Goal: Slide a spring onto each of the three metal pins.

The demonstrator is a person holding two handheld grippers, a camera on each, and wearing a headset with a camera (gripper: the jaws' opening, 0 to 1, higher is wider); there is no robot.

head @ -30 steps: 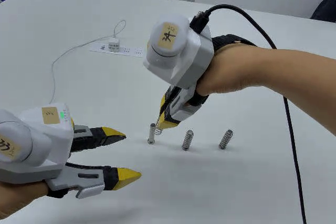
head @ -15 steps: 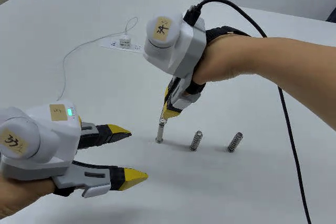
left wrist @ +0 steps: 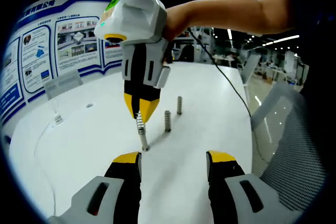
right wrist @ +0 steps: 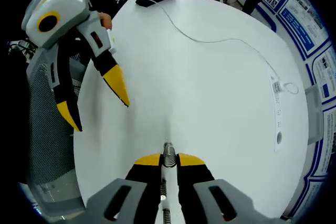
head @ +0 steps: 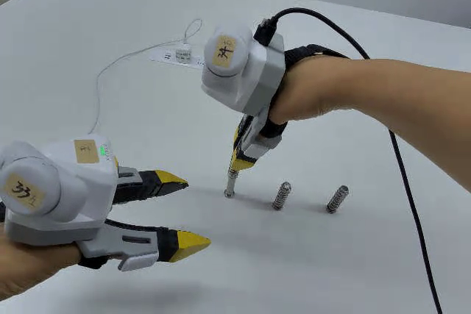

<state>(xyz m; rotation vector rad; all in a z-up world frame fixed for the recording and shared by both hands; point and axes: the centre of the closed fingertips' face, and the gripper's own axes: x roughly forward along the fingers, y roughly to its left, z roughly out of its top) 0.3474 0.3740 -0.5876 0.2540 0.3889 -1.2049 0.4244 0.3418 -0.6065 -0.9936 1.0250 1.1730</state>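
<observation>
Right gripper [head: 240, 162]: tips clamped on a spring [head: 232, 175], directly above the leftmost pin [head: 229, 190]. My right gripper view looks down the coil's end, nipped between the yellow tips. The left gripper view gives the side-on: spring in line with the pin's top, bare shaft below it down to the table [head: 110, 115]; can't tell how far it's threaded. Head view: middle pin [head: 282, 195] and right pin [head: 337, 198] each wear a spring. Left gripper [head: 193, 211]: jaws spread, empty, near that pin but apart from it.
</observation>
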